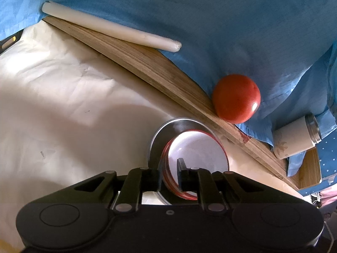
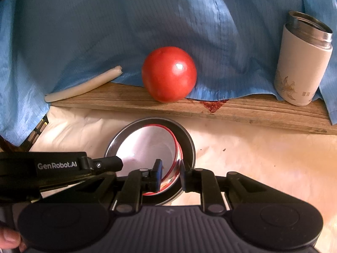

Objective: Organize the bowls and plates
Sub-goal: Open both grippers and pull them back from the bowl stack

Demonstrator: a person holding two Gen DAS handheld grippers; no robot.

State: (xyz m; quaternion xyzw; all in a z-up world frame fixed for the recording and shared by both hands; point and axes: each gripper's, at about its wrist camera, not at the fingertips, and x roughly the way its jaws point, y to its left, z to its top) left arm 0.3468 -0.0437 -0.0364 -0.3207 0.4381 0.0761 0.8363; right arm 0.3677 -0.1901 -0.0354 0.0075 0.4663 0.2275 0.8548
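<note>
A red-rimmed bowl (image 1: 198,147) with a pale inside sits in a shallow steel plate (image 1: 166,130) on cream paper. My left gripper (image 1: 169,172) straddles the bowl's near-left rim, one finger outside and one inside. Pale bowl shows between the inner finger and the wall, so the pads are not pressing. In the right wrist view the same bowl (image 2: 147,145) rests in the plate (image 2: 187,139). My right gripper (image 2: 171,168) straddles the bowl's right rim, with a gap beside the inner finger. A left gripper finger (image 2: 111,163) reaches in from the left.
A wooden board (image 2: 242,109) runs behind the plate under blue cloth (image 2: 105,31). On it are a red tomato (image 2: 169,73), a white stick (image 2: 84,84) and a cream steel-rimmed flask (image 2: 303,63). Cream paper (image 1: 63,105) covers the near surface. A person's thumb (image 2: 8,240) shows at the lower left.
</note>
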